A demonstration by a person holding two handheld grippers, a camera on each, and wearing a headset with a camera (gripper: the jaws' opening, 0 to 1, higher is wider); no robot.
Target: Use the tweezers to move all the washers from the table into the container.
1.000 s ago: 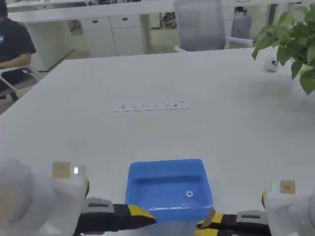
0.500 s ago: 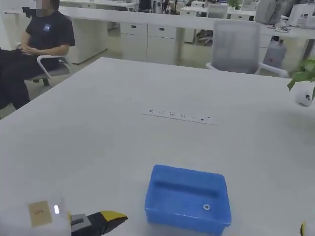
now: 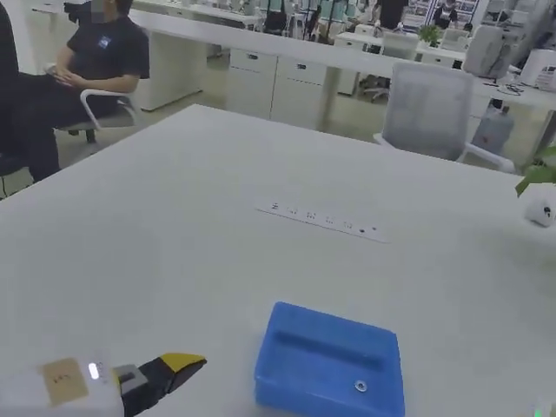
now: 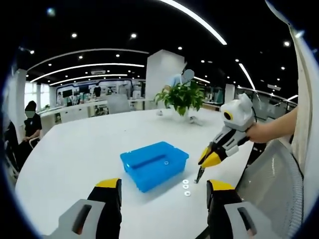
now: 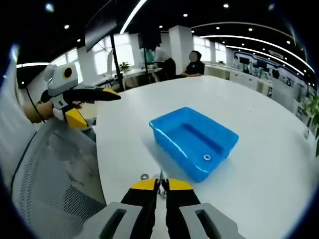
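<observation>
Washers not yet moved sit in a little cluster on the worktop, just beside the blue container's near wall and right at the tip of the tweezers, which the right gripper has its fingers pinched on. So the right side's way closer imo, while the left gripper hangs well apart, fingers spread and empty. They're small flat pale rings, and one washer already lies inside the container.
</observation>
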